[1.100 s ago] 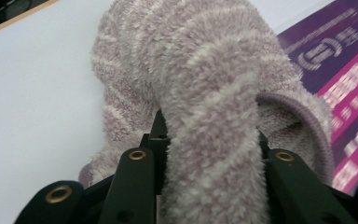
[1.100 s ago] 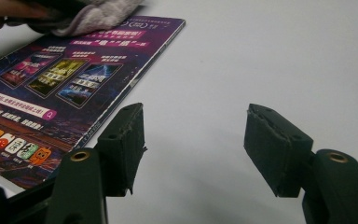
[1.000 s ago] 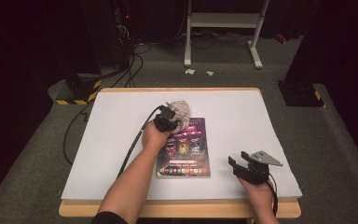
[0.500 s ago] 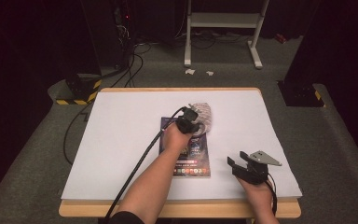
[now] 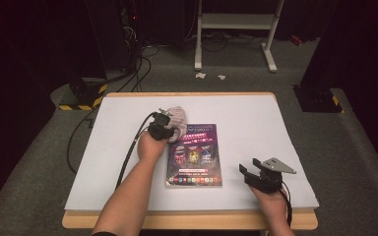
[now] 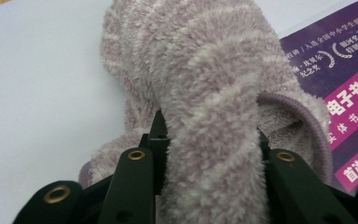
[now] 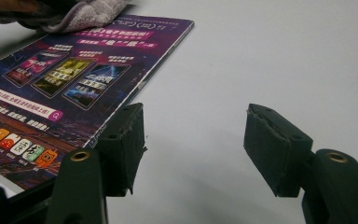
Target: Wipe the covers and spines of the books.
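Note:
A fluffy lilac striped cloth [image 5: 178, 119] lies at the top left corner of a purple book [image 5: 195, 156] on the white table. My left gripper [image 5: 163, 126] is shut on the cloth [image 6: 205, 93], which bunches up between its black jaws and partly overlaps the book [image 6: 340, 93]. My right gripper [image 5: 255, 176] rests near the table's front right, just right of the book. Its jaws stand open over bare table [image 7: 191, 140], with the book's edge [image 7: 74, 84] beside the left pad and nothing between them. Far off in that view the cloth [image 7: 79, 11] covers the book's corner.
The white table top [image 5: 246, 113] has a wooden front edge. On the grey carpet beyond stand a white metal frame [image 5: 236, 29], black cables [image 5: 142, 64] and a yellow-and-black striped block [image 5: 81, 96]. A dark base [image 5: 320, 98] sits at the right.
My left gripper swept the cloth right over the book's top and has come back left to the book's top left corner. My right gripper has stayed put.

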